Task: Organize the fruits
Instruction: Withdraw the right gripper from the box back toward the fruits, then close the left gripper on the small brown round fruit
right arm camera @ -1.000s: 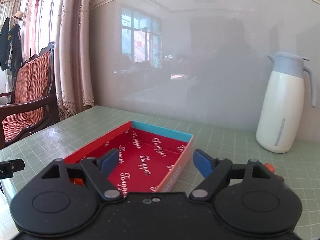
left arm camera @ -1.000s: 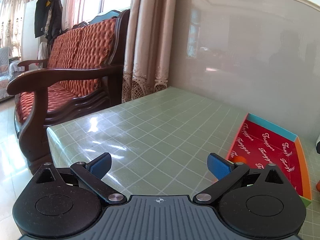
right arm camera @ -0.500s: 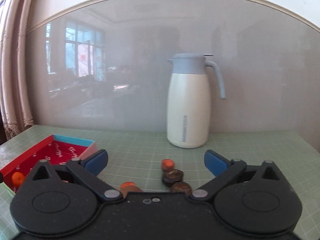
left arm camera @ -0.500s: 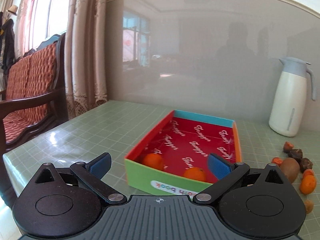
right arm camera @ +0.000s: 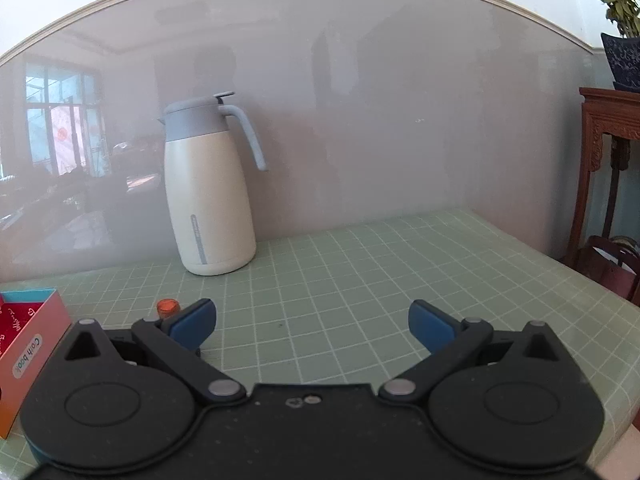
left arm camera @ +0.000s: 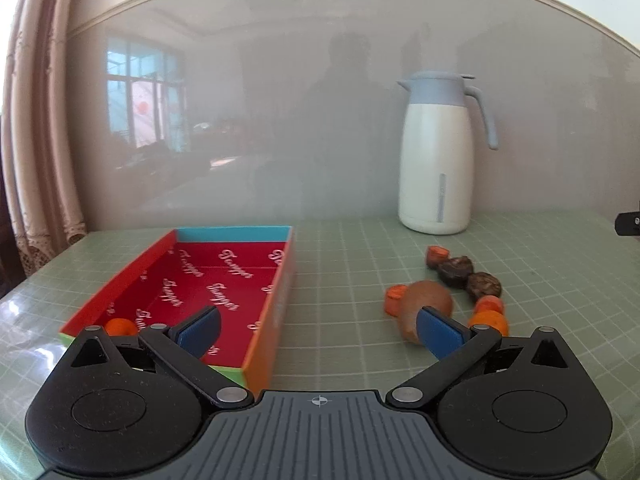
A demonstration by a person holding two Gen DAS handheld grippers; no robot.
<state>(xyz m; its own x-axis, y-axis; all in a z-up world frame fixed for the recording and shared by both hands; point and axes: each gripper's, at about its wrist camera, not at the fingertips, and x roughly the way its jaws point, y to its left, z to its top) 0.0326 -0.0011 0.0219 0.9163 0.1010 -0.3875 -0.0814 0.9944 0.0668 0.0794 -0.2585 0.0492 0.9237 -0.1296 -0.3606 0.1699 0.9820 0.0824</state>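
The red-lined box (left arm camera: 224, 280), taken as the landmark, lies on the green-gridded bench (left arm camera: 344, 264) with its open top upward, presumably so that fruit can be dropped straight in; one small orange fruit (left arm camera: 120, 326) is seen already inside it at the near left corner, so the sorting is judged begun but far from done. Just in front of the box the left gripper (left arm camera: 318, 326) is held with its jaws spread wide and nothing between the blue pads, apparently kept ready for a pick. To the right of the box, well apart from its wall, the loose fruits are gathered in a cluster: a brown kiwi (left arm camera: 426, 308), orange pieces (left arm camera: 396, 298) and dark dried fruits (left arm camera: 456, 270), left there because they are not yet collected. Behind that cluster, farther right of the box and against the wall, a white jug (left arm camera: 436, 160) is stood upright, out of the working area. Farthest right of the box, the right gripper (right arm camera: 312, 322) is held over bare bench; its jaws are seen as wide as they go, having just been opening, and nothing is gripped.
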